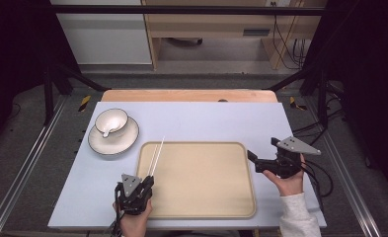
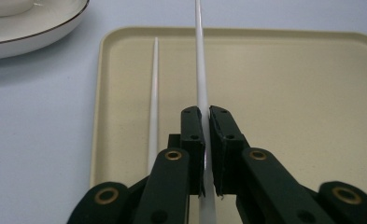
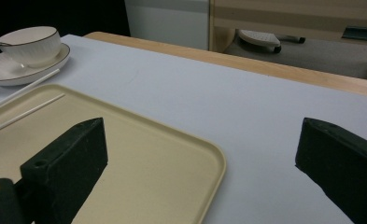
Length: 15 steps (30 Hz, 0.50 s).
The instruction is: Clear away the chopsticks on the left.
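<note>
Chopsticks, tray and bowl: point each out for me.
held chopstick [image 2: 200, 60], left gripper view, mid shaft.
loose chopstick [image 2: 153, 93], left gripper view, mid shaft.
tray [image 1: 196, 215], high view, near rim.
bowl [image 1: 113, 117], high view, inner wall.

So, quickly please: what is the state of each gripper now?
Left gripper: closed on one white chopstick.
Right gripper: open, holding nothing.

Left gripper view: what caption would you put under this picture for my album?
The left tool pinches one thin white chopstick over the beige plastic tray, its twin chopstick lying alongside.
</note>
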{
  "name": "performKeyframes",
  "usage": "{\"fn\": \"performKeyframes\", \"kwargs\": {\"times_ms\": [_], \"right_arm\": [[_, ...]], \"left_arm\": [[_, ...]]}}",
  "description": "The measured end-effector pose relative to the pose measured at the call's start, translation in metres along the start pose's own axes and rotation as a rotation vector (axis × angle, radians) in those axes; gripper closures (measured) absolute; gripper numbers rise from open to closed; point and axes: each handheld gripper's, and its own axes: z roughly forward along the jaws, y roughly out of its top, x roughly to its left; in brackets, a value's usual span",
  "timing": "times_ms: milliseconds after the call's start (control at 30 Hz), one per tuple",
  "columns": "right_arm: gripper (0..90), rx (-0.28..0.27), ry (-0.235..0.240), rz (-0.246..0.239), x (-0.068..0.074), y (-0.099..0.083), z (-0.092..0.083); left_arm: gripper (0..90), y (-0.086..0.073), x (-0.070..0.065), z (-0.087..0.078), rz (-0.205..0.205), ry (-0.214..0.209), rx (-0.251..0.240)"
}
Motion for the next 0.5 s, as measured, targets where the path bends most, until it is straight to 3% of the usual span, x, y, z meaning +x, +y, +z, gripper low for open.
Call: {"fn": "performKeyframes", "kwargs": {"times_ms": [500], "right_arm": [[2.7,0.002,-0.001,0.0,0.001,0.0,0.001]], "left_arm": [[84.6,-0.006,-0.003,0.015,0.024,0.015,0.101]]}}
